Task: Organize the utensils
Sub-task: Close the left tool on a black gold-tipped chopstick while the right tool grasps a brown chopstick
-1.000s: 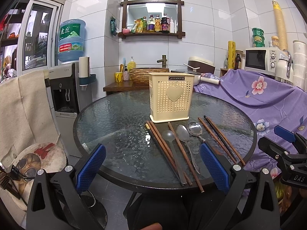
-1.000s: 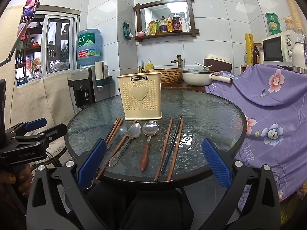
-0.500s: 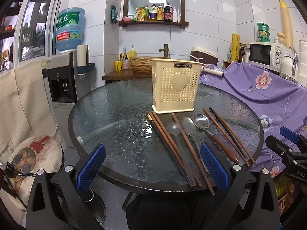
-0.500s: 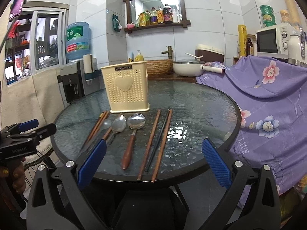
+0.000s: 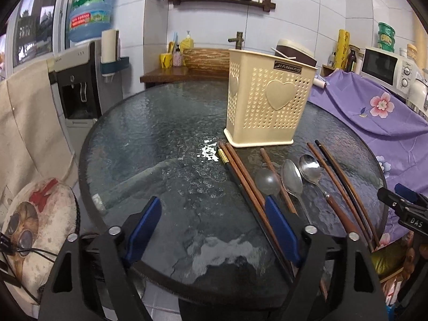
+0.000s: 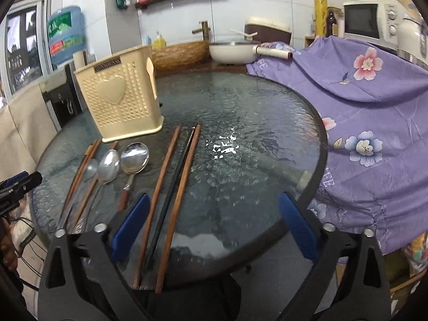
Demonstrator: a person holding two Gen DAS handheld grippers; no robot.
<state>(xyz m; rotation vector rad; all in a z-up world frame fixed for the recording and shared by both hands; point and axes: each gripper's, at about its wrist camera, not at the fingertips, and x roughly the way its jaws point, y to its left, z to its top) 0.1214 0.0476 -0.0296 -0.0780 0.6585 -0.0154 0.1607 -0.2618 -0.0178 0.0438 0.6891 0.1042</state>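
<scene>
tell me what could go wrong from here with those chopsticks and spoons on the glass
1. The chopsticks lie close together and overhang the glass table edge; a nudge from the open right hand-held gripper could tip them off.
2. The spoons lie flat on slick glass, so they may slide.
3. The cream utensil holder looks light and could tip.

Six chopsticks (image 6: 163,187) and three spoons (image 6: 135,154) — one holder (image 6: 119,101) — on one table (image 6: 240,112).

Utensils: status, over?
Both grippers open, jaws just narrowing, nothing between them. Chopsticks and spoons flat on table, caddy empty-looking. Path clear.
</scene>
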